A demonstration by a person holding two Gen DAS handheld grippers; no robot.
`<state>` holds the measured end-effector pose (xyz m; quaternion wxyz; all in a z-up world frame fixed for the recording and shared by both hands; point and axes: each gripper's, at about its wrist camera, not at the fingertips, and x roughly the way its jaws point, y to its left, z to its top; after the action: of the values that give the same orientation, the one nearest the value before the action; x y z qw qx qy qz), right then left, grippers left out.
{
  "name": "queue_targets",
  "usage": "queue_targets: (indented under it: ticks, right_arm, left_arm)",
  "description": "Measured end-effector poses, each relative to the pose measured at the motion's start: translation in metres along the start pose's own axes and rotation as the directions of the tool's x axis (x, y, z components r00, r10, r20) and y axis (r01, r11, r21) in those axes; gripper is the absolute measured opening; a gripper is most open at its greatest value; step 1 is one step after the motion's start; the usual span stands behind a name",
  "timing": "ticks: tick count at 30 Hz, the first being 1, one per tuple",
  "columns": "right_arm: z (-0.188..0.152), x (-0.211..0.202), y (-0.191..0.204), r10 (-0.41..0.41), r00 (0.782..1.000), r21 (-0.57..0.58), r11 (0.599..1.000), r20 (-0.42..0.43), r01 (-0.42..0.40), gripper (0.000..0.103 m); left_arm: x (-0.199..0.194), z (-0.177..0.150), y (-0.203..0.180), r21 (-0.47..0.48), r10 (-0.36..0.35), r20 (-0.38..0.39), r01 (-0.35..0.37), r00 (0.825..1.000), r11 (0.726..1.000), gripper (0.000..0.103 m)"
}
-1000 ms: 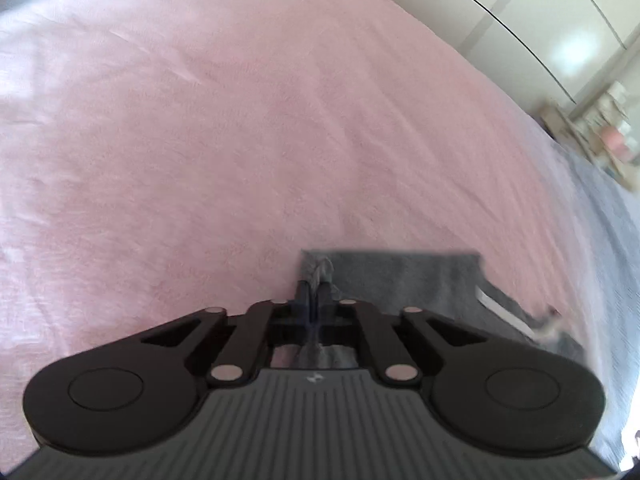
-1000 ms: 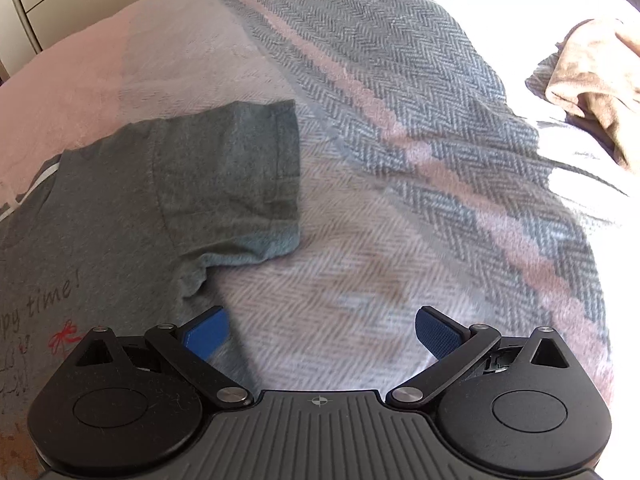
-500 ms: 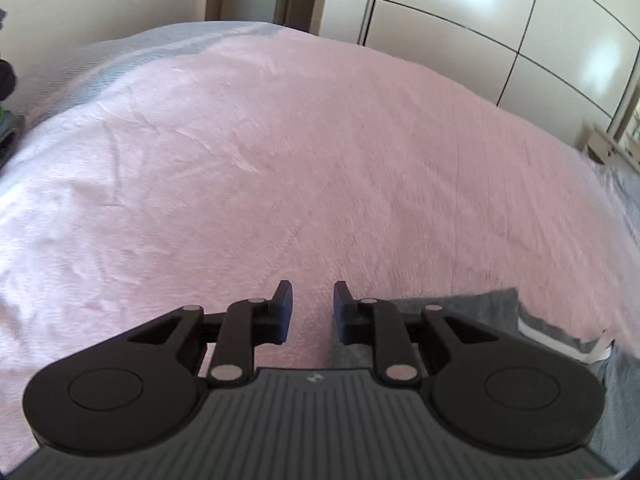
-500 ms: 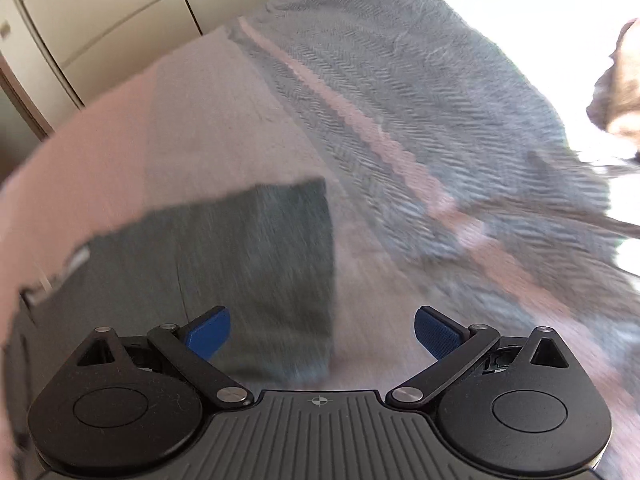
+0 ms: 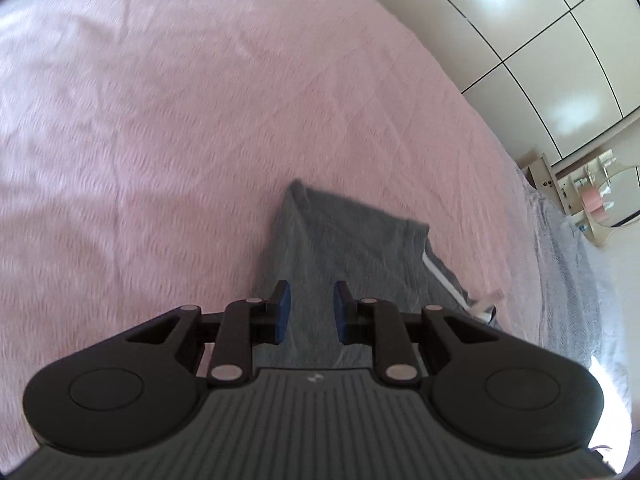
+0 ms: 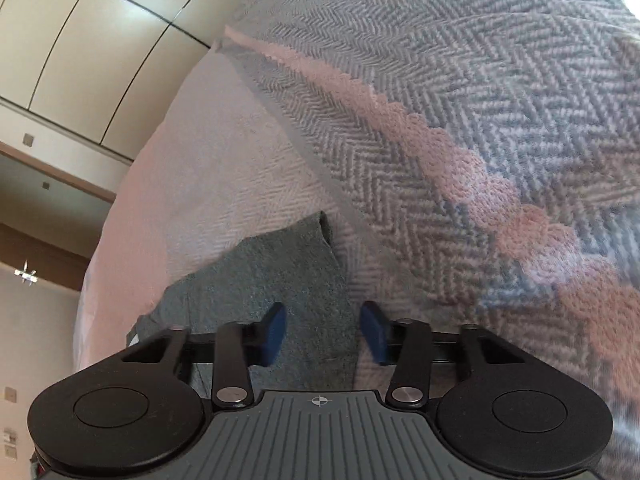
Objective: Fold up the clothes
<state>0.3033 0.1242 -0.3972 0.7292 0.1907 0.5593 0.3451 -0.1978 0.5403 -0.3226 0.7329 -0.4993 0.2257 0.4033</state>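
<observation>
Sleeves first, left to right. Left gripper (image 5: 308,312): jaws parted by a moderate gap, nothing between them, poised over the left sleeve of the grey shirt (image 5: 352,248). One second ago these jaws were pressed together on a bunched bit of that sleeve; half a second ago they were apart, with the view raised toward the wardrobe (image 5: 540,40). Now the view is tipped down again and the sleeve lies flat on the pink bedspread (image 5: 160,120), its cuff corner pointing away toward the far side of the bed. The white neck trim (image 5: 444,280) shows to the right of the sleeve.

Judgement: left sleeve was tugged out and let go; the gripper looks lined up for a fresh grasp on it.

Right gripper (image 6: 322,334): jaws parted, narrower than a second ago, when they stood wide. Nothing is pinched. The left pad (image 6: 274,330) sits over grey cloth, the right pad (image 6: 372,334) over the herringbone blanket (image 6: 460,100), so the sleeve's outer edge runs between them. Earlier the whole right sleeve and part of the chest print were in view; now only the sleeve end shows, much closer.

Judgement: both grippers appear set to take a sleeve each; no fold made yet. Frames are slightly blurred, so contact with the cloth cannot be confirmed.
</observation>
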Motion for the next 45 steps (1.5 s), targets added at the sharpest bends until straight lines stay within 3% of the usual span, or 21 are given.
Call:
queue_targets:
  ticks: [2,5,8,10,12,15,16,17,18,19,20,22,24,26,31,33,35,38,41,43,45]
  right_arm:
    - [0.0,0.002,0.002,-0.029,1.0,-0.015,0.999,-0.008,0.029,0.006]
    - [-0.006,-0.001,0.02,-0.111,0.994,-0.082,0.99,0.023,0.113,0.0]
    - [-0.024,-0.007,0.073,-0.212,0.97,-0.248,0.94,0.119,0.236,0.0]
    - [-0.048,-0.009,0.125,-0.242,0.949,-0.405,0.862,0.203,0.307,0.0]
    - [-0.085,-0.006,0.18,-0.231,0.931,-0.568,0.741,0.283,0.357,0.0]
    - [-0.149,0.015,0.243,-0.161,0.962,-0.737,0.618,0.222,0.274,0.002]
    - [-0.17,0.025,0.255,-0.157,0.969,-0.782,0.573,0.188,0.245,0.013]
    - [-0.192,0.035,0.263,-0.176,0.97,-0.817,0.525,0.17,0.239,0.056]
    - [-0.208,0.038,0.266,-0.176,0.969,-0.834,0.498,0.172,0.238,0.082]
    - [-0.223,0.041,0.268,-0.175,0.969,-0.849,0.472,0.175,0.238,0.091]
    - [-0.232,0.036,0.267,-0.147,0.976,-0.854,0.476,0.159,0.211,0.091]
    - [-0.237,0.024,0.255,-0.147,0.982,-0.833,0.524,0.119,0.18,0.091]
    - [-0.232,0.01,0.237,-0.153,0.985,-0.8,0.58,0.076,0.151,0.071]
    - [-0.224,-0.005,0.218,-0.199,0.978,-0.758,0.627,0.07,0.182,0.04]
    - [-0.184,-0.008,0.171,-0.312,0.947,-0.668,0.688,0.079,0.283,0.037]
    - [-0.181,0.001,0.156,-0.393,0.919,-0.691,0.654,0.039,0.309,0.037]
    - [-0.184,-0.003,0.159,-0.41,0.91,-0.72,0.612,0.067,0.329,0.037]
    - [-0.191,-0.026,0.174,-0.37,0.919,-0.716,0.603,0.137,0.35,0.037]
    - [-0.203,-0.044,0.173,-0.336,0.934,-0.718,0.62,0.119,0.315,0.037]
    - [-0.221,-0.049,0.163,-0.389,0.916,-0.721,0.607,0.096,0.333,0.037]
    - [-0.243,-0.06,0.155,-0.418,0.9,-0.737,0.569,0.123,0.365,0.037]
  left_arm:
    - [-0.002,-0.005,0.003,-0.009,-0.005,-0.007,0.005,1.0,1.0,0.017]
    - [-0.008,-0.008,0.007,-0.015,-0.013,-0.004,0.013,1.0,1.0,0.017]
    - [-0.015,-0.005,0.01,-0.011,-0.015,0.009,0.015,1.0,1.0,0.017]
    - [-0.02,-0.005,0.011,-0.014,-0.015,0.017,0.015,1.0,1.0,0.017]
    - [-0.023,-0.007,0.011,-0.026,-0.016,0.02,0.017,1.0,1.0,0.017]
    - [-0.025,-0.013,0.013,-0.047,-0.02,0.01,0.021,1.0,0.999,0.017]
    - [-0.025,-0.015,0.014,-0.054,-0.022,0.005,0.022,1.0,0.998,0.017]
    - [-0.027,-0.017,0.015,-0.062,-0.025,0.0,0.025,1.0,0.998,0.017]
    - [-0.029,-0.019,0.017,-0.065,-0.029,-0.002,0.029,1.0,0.997,0.017]
    - [-0.031,-0.02,0.018,-0.065,-0.032,-0.001,0.032,0.999,0.997,0.017]
    - [-0.034,-0.02,0.021,-0.061,-0.031,0.0,0.031,1.0,0.998,0.017]
    - [-0.039,-0.022,0.027,-0.051,-0.021,0.002,0.021,1.0,0.998,0.017]
    - [-0.044,-0.024,0.034,-0.054,-0.013,-0.003,0.013,1.0,0.998,0.017]
    - [-0.047,-0.027,0.038,-0.048,-0.011,-0.009,0.01,1.0,0.999,0.017]
    - [-0.039,-0.038,0.03,0.089,-0.012,-0.065,0.017,0.998,0.996,0.018]
    - [-0.032,-0.047,0.022,0.196,0.031,-0.107,-0.009,0.994,0.981,0.018]
    - [-0.029,-0.056,0.014,0.31,0.078,-0.121,-0.037,0.99,0.95,0.016]
    - [-0.04,-0.067,0.002,0.468,0.09,-0.061,-0.051,0.994,0.882,0.017]
    - [-0.046,-0.082,-0.001,0.54,0.09,-0.077,-0.035,0.993,0.841,0.017]
    - [-0.053,-0.098,0.003,0.562,0.105,-0.101,-0.03,0.989,0.827,0.017]
    - [-0.067,-0.117,0.011,0.576,0.12,-0.114,-0.032,0.986,0.817,0.017]
